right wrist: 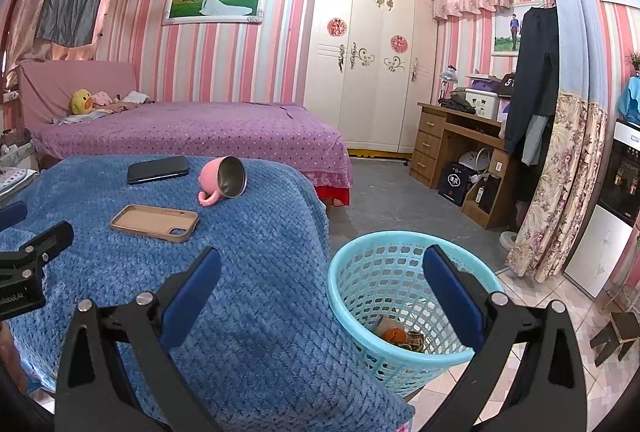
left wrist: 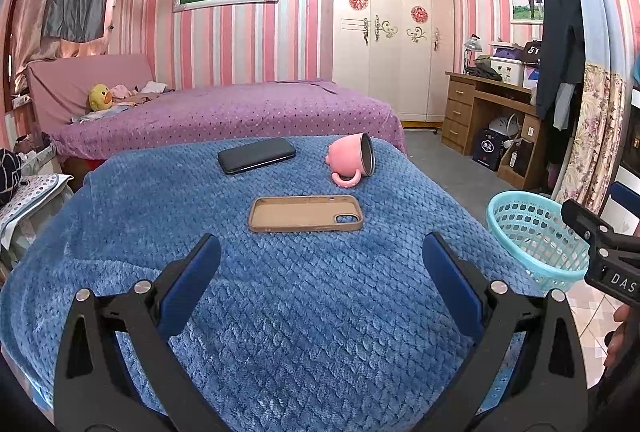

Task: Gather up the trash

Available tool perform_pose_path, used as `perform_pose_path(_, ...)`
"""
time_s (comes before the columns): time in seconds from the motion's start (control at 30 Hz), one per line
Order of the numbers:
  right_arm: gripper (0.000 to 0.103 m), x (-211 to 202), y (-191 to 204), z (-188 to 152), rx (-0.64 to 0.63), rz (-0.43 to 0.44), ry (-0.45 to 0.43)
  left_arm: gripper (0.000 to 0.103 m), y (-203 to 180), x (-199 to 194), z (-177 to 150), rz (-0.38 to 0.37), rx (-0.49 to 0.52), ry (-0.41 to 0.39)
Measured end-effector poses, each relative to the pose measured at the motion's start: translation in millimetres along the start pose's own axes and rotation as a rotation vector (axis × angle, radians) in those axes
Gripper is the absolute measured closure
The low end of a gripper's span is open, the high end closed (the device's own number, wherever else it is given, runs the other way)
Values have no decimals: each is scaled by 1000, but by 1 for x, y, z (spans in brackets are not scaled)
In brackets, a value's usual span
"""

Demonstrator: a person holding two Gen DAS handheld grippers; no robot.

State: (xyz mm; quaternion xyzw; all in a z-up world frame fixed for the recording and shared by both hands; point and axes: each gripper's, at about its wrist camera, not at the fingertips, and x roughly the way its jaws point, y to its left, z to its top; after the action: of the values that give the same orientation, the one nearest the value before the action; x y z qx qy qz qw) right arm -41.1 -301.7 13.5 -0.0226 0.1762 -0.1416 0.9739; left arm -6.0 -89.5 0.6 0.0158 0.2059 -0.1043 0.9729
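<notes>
Left wrist view: left gripper [left wrist: 320,256] spread wide, nothing between its fingers, low centre of frame over the blue blanket [left wrist: 120,232]. On the blanket, three things: one tan phone case [left wrist: 306,213] at centre, one black phone [left wrist: 256,155] above it, one pink mug [left wrist: 352,160] tipped on its side (mouth facing right). One teal basket [left wrist: 532,236] at right edge, beside the blanket.

Right wrist view: right gripper [right wrist: 322,270] also wide open and empty, lower centre. Basket [right wrist: 360,272] sits between its fingers in frame, on the floor; trash [right wrist: 400,334] lies inside, a few pieces (count unclear). Same three items upper left.
</notes>
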Motion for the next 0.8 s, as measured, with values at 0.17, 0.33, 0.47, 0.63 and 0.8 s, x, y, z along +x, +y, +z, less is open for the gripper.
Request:
perform_pose_path(0.17,4,0,0,0,-1,-1,1,5,1,1,0,0,0,1)
perform_pose_path(0.33,4,0,0,0,-1,-2,1,5,2,1,1,1,-3,7)
perform_pose_path(0.47,4,0,0,-1,1,-1,2,5,2,1,1,1,-3,5)
perform_pose_path(0.63,4,0,0,0,0,-1,2,5,2,1,1,0,-3,6)
perform_pose_path(0.8,5,0,0,0,-2,-3,2,5,2,1,1,1,-3,6)
